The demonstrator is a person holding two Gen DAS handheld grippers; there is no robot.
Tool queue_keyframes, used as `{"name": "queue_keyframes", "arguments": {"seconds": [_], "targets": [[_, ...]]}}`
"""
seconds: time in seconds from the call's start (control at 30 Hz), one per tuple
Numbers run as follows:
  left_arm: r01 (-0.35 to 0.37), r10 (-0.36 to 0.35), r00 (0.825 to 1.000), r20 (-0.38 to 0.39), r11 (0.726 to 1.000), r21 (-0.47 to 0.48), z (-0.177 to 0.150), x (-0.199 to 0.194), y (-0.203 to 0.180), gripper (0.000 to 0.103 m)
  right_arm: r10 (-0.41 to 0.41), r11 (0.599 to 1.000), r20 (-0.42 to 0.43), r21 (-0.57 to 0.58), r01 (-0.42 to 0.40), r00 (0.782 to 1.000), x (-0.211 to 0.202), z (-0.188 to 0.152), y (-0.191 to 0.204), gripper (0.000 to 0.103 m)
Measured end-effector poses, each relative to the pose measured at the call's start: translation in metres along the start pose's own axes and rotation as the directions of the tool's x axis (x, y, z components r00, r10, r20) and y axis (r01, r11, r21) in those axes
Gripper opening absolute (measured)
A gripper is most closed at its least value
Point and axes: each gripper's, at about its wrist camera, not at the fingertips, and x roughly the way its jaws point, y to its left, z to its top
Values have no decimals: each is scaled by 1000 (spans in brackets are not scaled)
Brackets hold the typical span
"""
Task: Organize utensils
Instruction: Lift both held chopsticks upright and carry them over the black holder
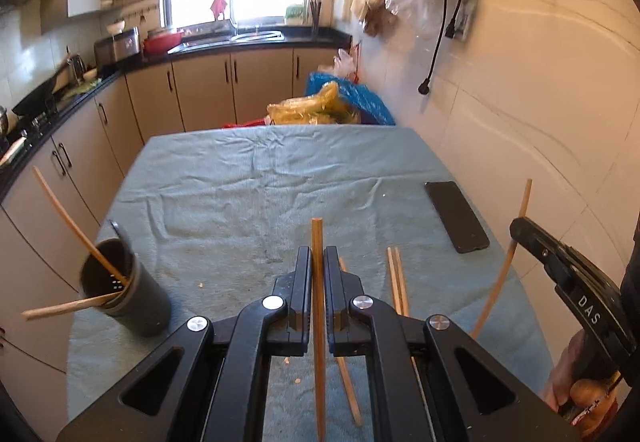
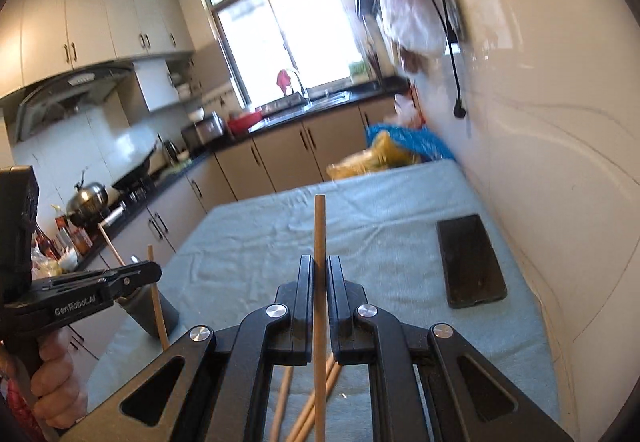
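My left gripper (image 1: 317,262) is shut on a wooden chopstick (image 1: 318,322) held upright above the blue-grey tablecloth (image 1: 248,194). My right gripper (image 2: 319,270) is shut on another wooden chopstick (image 2: 319,282); it shows at the right of the left wrist view (image 1: 520,226) with its chopstick (image 1: 504,274). A dark cylindrical utensil holder (image 1: 124,288) stands at the table's left edge with two chopsticks (image 1: 76,230) leaning in it. Several loose chopsticks (image 1: 398,282) lie on the cloth under the grippers, also showing in the right wrist view (image 2: 308,410). The left gripper shows in the right wrist view (image 2: 148,270) in front of the holder (image 2: 154,316).
A black phone (image 1: 457,216) lies on the cloth at the right, near the white wall (image 1: 540,102). Plastic bags (image 1: 332,108) sit beyond the table's far edge. Kitchen counter and cabinets (image 1: 80,146) run along the left.
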Motion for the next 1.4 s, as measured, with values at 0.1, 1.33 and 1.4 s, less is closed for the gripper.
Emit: {"name": "queue_keyframes", "arguments": {"seconds": [0.1,1.33,1.4], "targets": [[-5,5,1000,10,1000,-7,-1,-12,3,5,-1,1000,40,-6,1,999,-11,0,8,6],[-3,7,994,113,999,-32,0,-86,22,5,61,995,92,-83,-53,994,-24,9,49,6],[-4,8,991,130,999,-35,4,-99,26,5,77,994,92,-83,-69,993,-23,12,53,6]]}}
